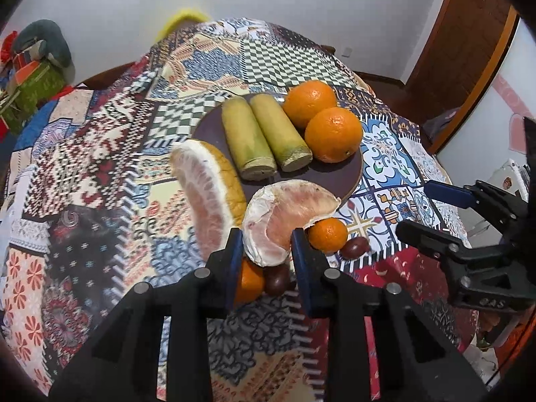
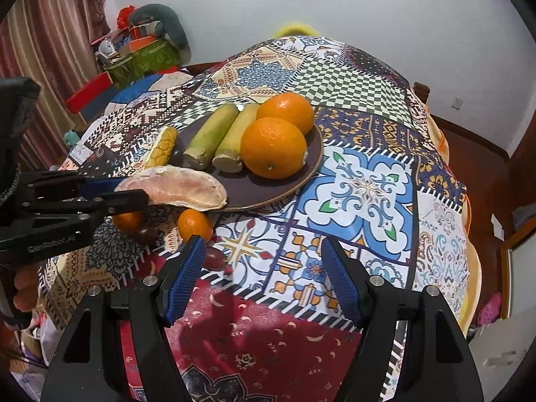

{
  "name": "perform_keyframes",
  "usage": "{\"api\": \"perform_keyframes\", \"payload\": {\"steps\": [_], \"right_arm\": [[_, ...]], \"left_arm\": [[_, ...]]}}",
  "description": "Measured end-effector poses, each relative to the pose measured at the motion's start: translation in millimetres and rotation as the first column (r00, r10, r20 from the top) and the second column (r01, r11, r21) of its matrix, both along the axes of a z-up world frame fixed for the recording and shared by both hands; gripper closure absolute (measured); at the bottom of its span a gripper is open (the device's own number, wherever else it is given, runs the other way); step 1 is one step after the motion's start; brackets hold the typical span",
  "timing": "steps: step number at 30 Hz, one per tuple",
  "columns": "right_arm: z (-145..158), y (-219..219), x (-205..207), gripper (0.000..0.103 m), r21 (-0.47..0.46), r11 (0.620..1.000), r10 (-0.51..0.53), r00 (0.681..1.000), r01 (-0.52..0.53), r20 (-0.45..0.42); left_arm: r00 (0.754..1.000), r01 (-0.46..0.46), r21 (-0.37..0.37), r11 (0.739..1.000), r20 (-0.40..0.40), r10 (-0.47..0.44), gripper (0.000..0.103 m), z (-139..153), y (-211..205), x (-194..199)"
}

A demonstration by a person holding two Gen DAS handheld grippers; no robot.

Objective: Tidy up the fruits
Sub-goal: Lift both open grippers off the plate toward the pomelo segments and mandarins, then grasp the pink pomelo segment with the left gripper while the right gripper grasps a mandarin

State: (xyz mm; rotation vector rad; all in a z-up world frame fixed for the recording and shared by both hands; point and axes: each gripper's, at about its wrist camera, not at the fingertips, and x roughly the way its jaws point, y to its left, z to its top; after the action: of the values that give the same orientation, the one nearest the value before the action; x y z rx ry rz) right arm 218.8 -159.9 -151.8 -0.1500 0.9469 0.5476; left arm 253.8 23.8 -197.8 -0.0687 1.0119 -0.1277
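- Your left hand-held gripper [image 1: 266, 248] is clamped on a peeled pomelo segment [image 1: 281, 214], its blue pads pressing the segment's near, rounded end from either side; the segment's far tip reaches over the near rim of the plate [image 1: 355, 174].
- Your right hand-held gripper [image 2: 263, 268] has its fingers apart with nothing between them, hovering over the patterned cloth on the surface [image 2: 368, 181], to the right of the left one.
- The dark round plate carries two green-yellow sugarcane pieces [image 1: 264, 137] lying side by side, with two large oranges [image 1: 321, 120] touching each other just to their right.
- A second pomelo wedge [image 1: 207, 184], still with its yellow rind, leans at the plate's left edge.
- On the cloth near the plate lie two small mandarins, one [image 1: 327, 234] just right of the held segment and one [image 1: 248, 283] under the left gripper.
- Beside each mandarin rests a small dark red fruit [image 1: 355, 247]; you cannot tell its kind.
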Motion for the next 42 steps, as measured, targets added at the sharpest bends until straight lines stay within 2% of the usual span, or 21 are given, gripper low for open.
{"api": "perform_keyframes", "payload": {"steps": [7,12,14,16,19,23,28,32,36,42], "right_arm": [[-4.4,17.8,-6.0,0.035,0.013,0.999,0.042,0.999,-0.042,-0.006],[-7.4,35.7,-5.1,0.035,0.005,0.996,0.094,0.996,-0.094,0.005],[-10.4,40.3,-1.6,0.042,0.005,0.995,0.103,0.995,-0.103,-0.004],[-15.7,45.4,4.2,0.054,0.009,0.994,0.112,0.993,-0.112,-0.037],[-22.2,51.0,8.9,0.057,0.009,0.993,0.116,0.991,-0.116,-0.058],[-25.1,56.5,7.9,0.060,-0.001,0.992,0.129,0.990,-0.129,-0.056],[-28.9,58.3,10.9,0.063,-0.003,0.990,0.138,0.988,-0.138,-0.064],[-34.0,58.4,14.2,0.067,-0.001,0.991,0.136,0.988,-0.136,-0.074],[-35.8,58.4,14.9,0.074,0.028,0.990,0.144,0.986,-0.142,-0.088],[-25.1,54.4,7.9,0.074,0.037,0.990,0.136,0.989,-0.134,-0.050]], "left_arm": [[0.999,-0.029,0.031,0.999,0.040,0.028,0.074,13.6,20.7,-32.2],[0.996,-0.081,0.083,0.993,0.043,0.077,0.074,6.5,36.9,-49.4],[0.996,-0.087,0.080,0.993,0.025,0.086,0.074,0.0,43.7,-50.0],[0.996,-0.084,0.056,0.995,0.004,0.084,0.074,-4.5,48.5,-50.2],[0.997,-0.077,0.051,0.996,-0.015,0.078,0.073,-8.6,48.7,-49.5],[0.997,-0.067,0.073,0.995,-0.026,0.069,0.055,-11.6,45.9,-43.8],[0.999,-0.045,0.103,0.994,-0.014,0.047,0.052,-8.5,43.1,-35.5],[0.999,-0.042,0.114,0.993,0.010,0.041,0.036,0.4,43.8,-31.6],[0.999,-0.042,0.113,0.993,0.028,0.039,0.035,8.1,44.5,-32.2],[0.999,-0.038,0.139,0.990,0.039,0.033,0.035,8.3,41.6,-34.0]]}}
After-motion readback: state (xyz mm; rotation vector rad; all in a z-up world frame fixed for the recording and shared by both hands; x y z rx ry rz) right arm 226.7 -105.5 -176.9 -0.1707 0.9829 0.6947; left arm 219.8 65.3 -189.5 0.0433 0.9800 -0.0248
